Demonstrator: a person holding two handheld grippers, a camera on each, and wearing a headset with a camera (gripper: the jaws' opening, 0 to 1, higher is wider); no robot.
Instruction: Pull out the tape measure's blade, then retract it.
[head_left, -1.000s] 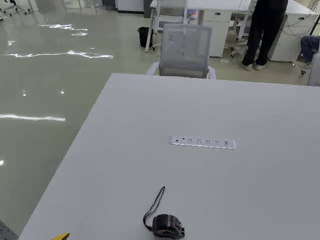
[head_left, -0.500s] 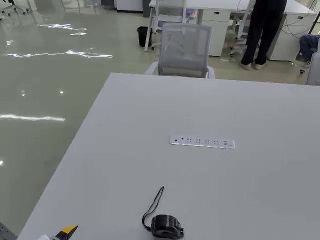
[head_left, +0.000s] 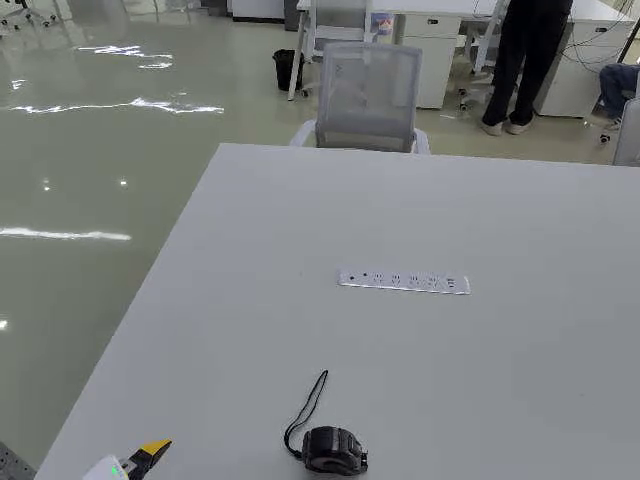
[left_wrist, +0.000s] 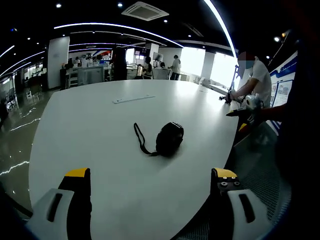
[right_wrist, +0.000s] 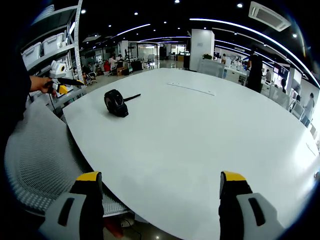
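Observation:
The black tape measure (head_left: 335, 450) lies on the white table (head_left: 420, 200) near its front edge, blade in, with its black wrist strap (head_left: 306, 408) looped out behind it. At the bottom left corner of the head view, the yellow-tipped left gripper (head_left: 146, 459) pokes in, left of the tape measure and apart from it. From the left gripper (left_wrist: 150, 175), the jaws stand open and the tape measure (left_wrist: 170, 138) lies ahead between them, a short way off. The right gripper (right_wrist: 161, 177) is open over the table edge, with the tape measure (right_wrist: 116, 102) far ahead on its left.
A white power strip (head_left: 404, 282) lies at mid-table. A grey mesh chair (head_left: 368, 98) stands at the far edge. A person in dark trousers (head_left: 530, 60) stands by desks beyond. Glossy floor lies to the left of the table.
The left gripper's yellow tip has come further into the head view from the bottom left, up and to the right. The tape measure has not moved.

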